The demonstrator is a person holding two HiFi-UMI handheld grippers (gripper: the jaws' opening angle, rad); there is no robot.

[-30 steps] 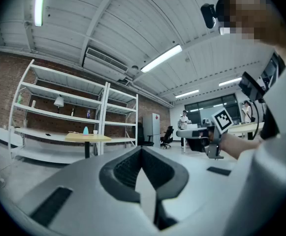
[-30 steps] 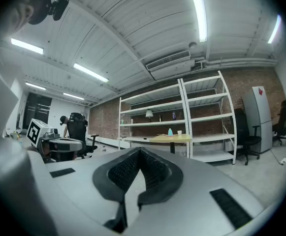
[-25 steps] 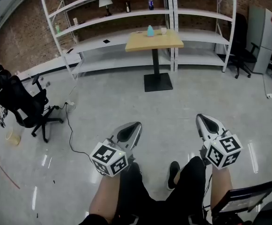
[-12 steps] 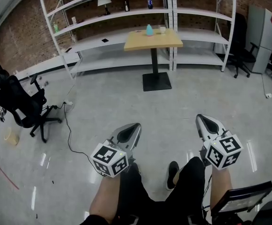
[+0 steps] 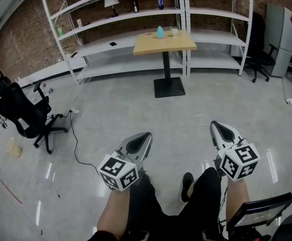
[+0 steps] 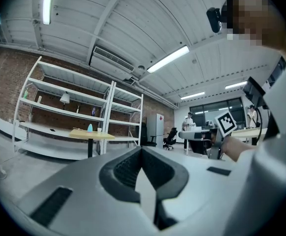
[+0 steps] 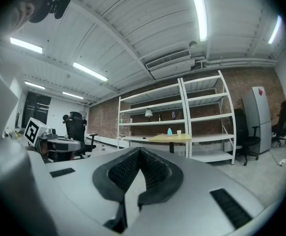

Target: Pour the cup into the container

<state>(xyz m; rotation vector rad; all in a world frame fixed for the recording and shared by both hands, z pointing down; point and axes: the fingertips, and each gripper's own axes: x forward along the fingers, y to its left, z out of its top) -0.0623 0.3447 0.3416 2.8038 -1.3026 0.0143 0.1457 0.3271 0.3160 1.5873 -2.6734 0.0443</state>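
Two items in hand: grey left gripper (image 5: 143,136), grey right gripper (image 5: 218,127), both clenched, empty. Small white cup (image 5: 175,32), pale-blue container (image 5: 161,32): well apart from both, on the square wooden table (image 5: 178,45). I judge pouring unstarted.

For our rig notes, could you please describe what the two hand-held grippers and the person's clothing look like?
Both the left hand-held gripper and right hand-held gripper have smooth silver-grey tapered shells lined with dark ribbed pads. Each carries a white cube printed with black square markers. The person wears black trousers and a black shoe.
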